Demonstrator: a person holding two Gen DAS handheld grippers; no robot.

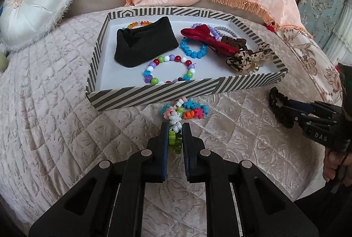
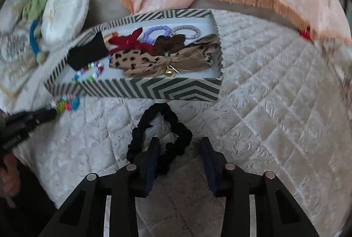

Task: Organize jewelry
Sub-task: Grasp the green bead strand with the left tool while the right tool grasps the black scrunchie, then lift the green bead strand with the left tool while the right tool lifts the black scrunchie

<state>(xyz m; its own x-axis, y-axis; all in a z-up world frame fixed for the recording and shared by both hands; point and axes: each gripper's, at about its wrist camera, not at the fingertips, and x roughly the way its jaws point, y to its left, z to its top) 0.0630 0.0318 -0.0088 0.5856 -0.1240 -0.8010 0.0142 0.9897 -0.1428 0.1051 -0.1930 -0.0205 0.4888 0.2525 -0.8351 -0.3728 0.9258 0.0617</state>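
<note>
Fingers of left gripper (image 1: 176,130) pinched on colourful bracelet (image 1: 186,110), just short of striped box (image 1: 176,92); right gripper (image 2: 179,149) half open, black scrunchie (image 2: 158,138) loose between fingers, ungripped; box ahead already holds beads, bows; these two remain.

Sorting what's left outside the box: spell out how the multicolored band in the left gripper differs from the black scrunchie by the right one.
The multicolored band mixes many bright colors; the black scrunchie is plain black. The left gripper is shut on the band, while the scrunchie lies loose between the right gripper's open fingers. The band bunches in a clump; the scrunchie spreads as an open loop. Both rest on the quilted bedspread, just outside the striped box.
</note>
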